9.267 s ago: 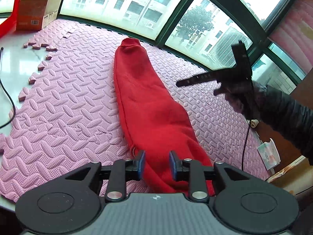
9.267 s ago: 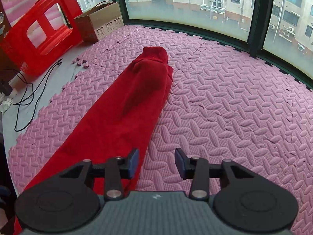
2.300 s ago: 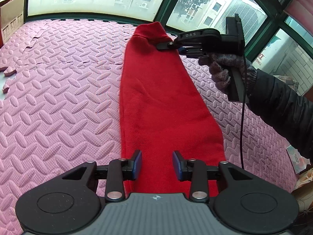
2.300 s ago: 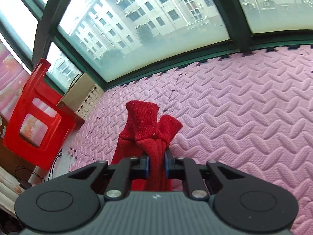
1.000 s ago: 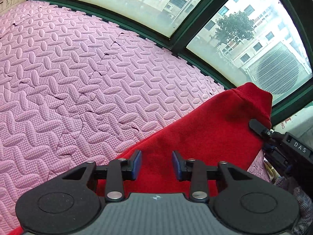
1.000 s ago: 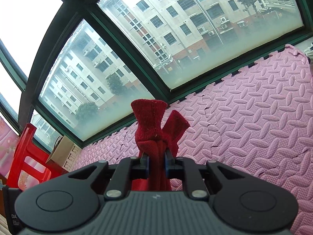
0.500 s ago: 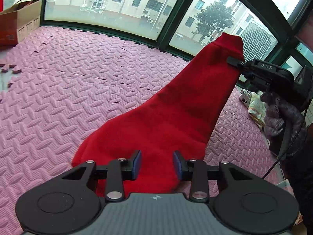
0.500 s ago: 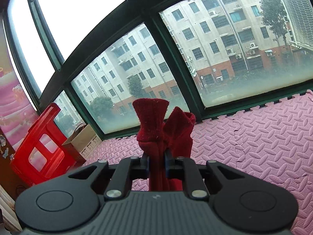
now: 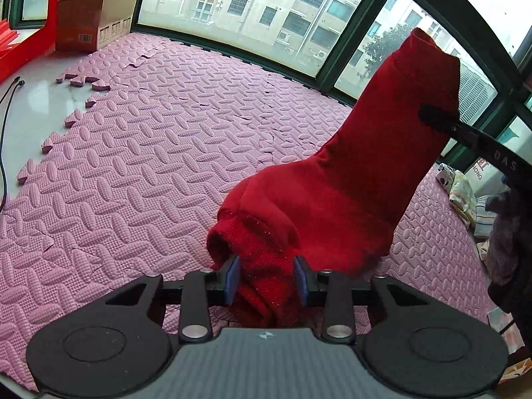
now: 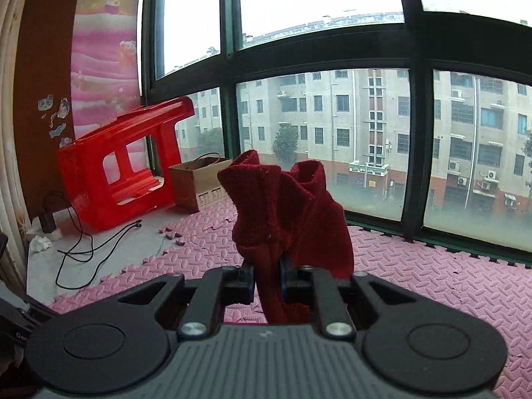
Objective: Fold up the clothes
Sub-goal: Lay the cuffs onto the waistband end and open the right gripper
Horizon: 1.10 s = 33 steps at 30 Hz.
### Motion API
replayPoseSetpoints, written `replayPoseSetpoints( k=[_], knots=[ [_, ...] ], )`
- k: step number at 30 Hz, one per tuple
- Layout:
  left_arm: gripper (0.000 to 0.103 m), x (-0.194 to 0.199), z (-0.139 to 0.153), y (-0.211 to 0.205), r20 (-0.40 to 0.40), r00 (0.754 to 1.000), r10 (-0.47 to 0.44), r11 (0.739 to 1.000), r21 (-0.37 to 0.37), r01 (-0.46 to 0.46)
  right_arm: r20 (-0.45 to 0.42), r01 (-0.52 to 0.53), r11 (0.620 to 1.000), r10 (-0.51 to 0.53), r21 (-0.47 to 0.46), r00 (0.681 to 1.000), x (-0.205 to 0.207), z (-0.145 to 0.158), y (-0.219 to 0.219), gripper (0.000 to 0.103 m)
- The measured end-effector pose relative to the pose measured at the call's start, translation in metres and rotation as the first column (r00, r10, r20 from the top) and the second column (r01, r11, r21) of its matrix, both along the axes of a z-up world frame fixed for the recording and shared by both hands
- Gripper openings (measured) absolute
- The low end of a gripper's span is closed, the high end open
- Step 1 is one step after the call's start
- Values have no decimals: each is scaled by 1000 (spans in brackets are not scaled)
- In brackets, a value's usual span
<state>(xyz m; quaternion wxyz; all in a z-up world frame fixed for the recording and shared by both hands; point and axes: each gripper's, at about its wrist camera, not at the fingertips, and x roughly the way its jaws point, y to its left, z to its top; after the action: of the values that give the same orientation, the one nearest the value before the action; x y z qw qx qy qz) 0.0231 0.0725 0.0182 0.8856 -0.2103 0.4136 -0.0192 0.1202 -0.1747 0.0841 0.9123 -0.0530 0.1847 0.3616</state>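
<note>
A red knit garment (image 9: 362, 179) rises from the pink foam mat (image 9: 149, 153). Its far end is lifted high at the right of the left wrist view, held by my right gripper (image 9: 432, 114), which reaches in from the right. In the right wrist view my right gripper (image 10: 267, 274) is shut on a bunched end of the garment (image 10: 286, 206). My left gripper (image 9: 266, 277) is open, its jaws on either side of the bunched near end that lies on the mat.
A cardboard box (image 9: 93, 20) and a red plastic stool (image 10: 123, 159) stand at the mat's far left by the windows. A black cable (image 10: 86, 246) lies on the bare floor beside the mat. Folded cloths (image 9: 465, 193) lie at the right edge.
My right gripper has lifted its end of the garment higher and carried it toward me. My left gripper has come down around the near bunched end.
</note>
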Motion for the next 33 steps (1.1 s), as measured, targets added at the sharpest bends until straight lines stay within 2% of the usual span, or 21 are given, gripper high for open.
replayPoseSetpoints(
  k=[2, 4, 7, 11, 16, 19, 21, 25, 29, 33],
  knots=[
    [36, 1, -5, 8, -5, 1000, 6, 999, -45, -7, 40, -43, 997, 45, -59, 998, -19, -6, 17, 13],
    [32, 1, -9, 14, -4, 1000, 11, 997, -70, -12, 54, -89, 990, 95, -107, 994, -37, -13, 31, 13],
    [27, -2, -12, 21, 3, 1000, 16, 996, -88, -16, 105, -172, 959, 200, -224, 974, -67, -27, 50, 13],
    [27, -5, -15, 29, 3, 1000, 26, 992, -122, -26, 150, -238, 905, 306, -353, 940, -92, -43, 62, 13],
    [27, -9, -18, 36, -2, 999, 37, 989, -142, -36, 133, -302, 834, 402, -462, 906, -113, -62, 69, 13],
    [27, -11, -20, 40, -5, 999, 45, 988, -148, -45, 126, -314, 809, 425, -496, 897, -116, -68, 71, 17],
    [27, -14, -19, 44, -7, 999, 51, 987, -151, -51, 108, -333, 796, 441, -506, 891, -117, -67, 70, 27],
    [27, -21, -11, 53, 3, 998, 67, 988, -142, -66, 59, -379, 789, 461, -484, 885, -116, -57, 63, 29],
    [27, -27, 4, 57, 40, 997, 73, 987, -144, -66, -20, -431, 823, 457, -370, 889, -106, -32, 51, 28],
    [35, -27, 22, 50, 98, 995, 32, 988, -152, -17, -80, -393, 881, 386, -265, 919, -93, -12, 49, 28]
  ],
)
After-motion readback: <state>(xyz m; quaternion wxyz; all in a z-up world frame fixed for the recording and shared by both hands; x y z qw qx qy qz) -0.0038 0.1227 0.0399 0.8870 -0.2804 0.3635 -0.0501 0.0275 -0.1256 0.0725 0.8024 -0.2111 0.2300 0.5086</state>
